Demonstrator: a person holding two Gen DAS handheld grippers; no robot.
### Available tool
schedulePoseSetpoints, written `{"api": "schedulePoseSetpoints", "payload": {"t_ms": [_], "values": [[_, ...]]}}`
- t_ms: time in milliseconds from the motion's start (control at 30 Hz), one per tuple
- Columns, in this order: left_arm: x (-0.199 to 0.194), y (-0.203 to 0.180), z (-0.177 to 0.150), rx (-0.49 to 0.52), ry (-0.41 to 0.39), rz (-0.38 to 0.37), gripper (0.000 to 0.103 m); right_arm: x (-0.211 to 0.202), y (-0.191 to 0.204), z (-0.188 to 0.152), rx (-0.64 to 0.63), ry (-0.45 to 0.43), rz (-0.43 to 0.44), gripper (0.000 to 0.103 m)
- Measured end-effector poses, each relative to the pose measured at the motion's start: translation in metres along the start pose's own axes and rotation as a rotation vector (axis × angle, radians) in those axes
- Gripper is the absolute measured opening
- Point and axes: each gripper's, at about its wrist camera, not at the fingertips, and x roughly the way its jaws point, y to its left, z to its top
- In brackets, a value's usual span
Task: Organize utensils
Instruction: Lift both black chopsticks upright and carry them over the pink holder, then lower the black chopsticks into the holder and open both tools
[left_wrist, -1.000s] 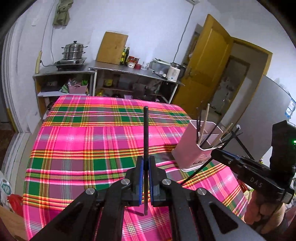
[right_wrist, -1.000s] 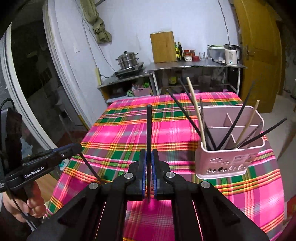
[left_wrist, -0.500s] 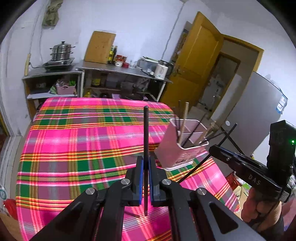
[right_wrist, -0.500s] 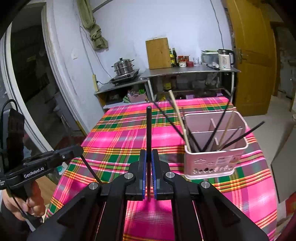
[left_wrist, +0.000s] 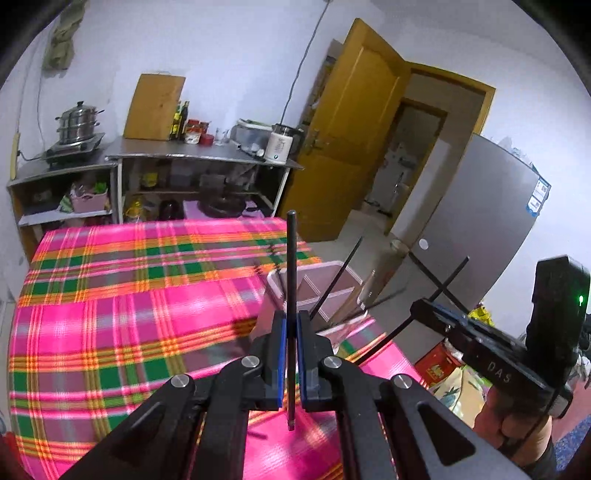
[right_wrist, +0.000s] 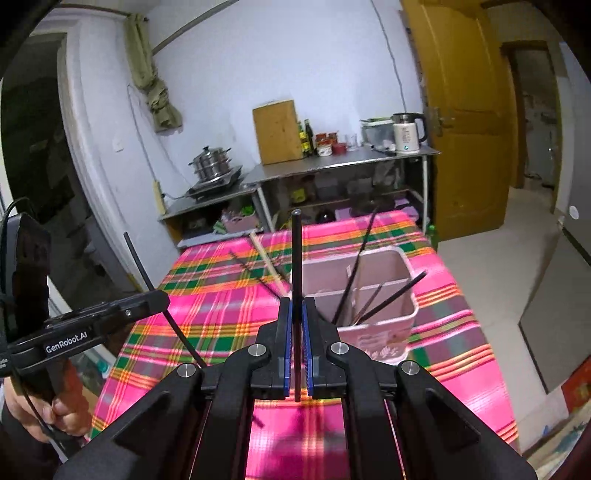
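Gripping two black chopsticks (left_wrist: 291, 266) (right_wrist: 296, 258), one apiece

The table (left_wrist: 110, 314) was covered in woven plaid cloth. The pink holder (right_wrist: 373, 332) was seen as smooth plastic, the chopsticks (right_wrist: 384, 295) as matt black.

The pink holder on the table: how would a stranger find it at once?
Find the table under the pink plaid cloth. Near its edge on the door side stands the pink holder. It is the only container there, divided inside, with dark chopsticks leaning out.
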Motion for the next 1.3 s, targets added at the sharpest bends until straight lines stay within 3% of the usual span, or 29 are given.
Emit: {"api": "schedulePoseSetpoints", "payload": {"t_ms": [300,533,800,1300], "values": [[0.006,-0.026,0.053,0.033,-0.084,-0.015,0.005,-0.01,-0.007,0.041,-0.009,-0.098,-0.012,0.005],[0.031,-0.035,0.071,0.056,-0.095,0.0,0.005,-0.001,-0.016,0.062,-0.005,-0.136,-0.035,0.005],[0.058,-0.03,0.074,0.058,-0.094,0.021,0.005,0.023,-0.025,0.064,0.0,-0.128,-0.044,0.005],[0.1,-0.019,0.041,0.081,-0.013,0.033,0.005,0.066,-0.029,0.042,-0.037,-0.034,-0.069,0.005]]}}
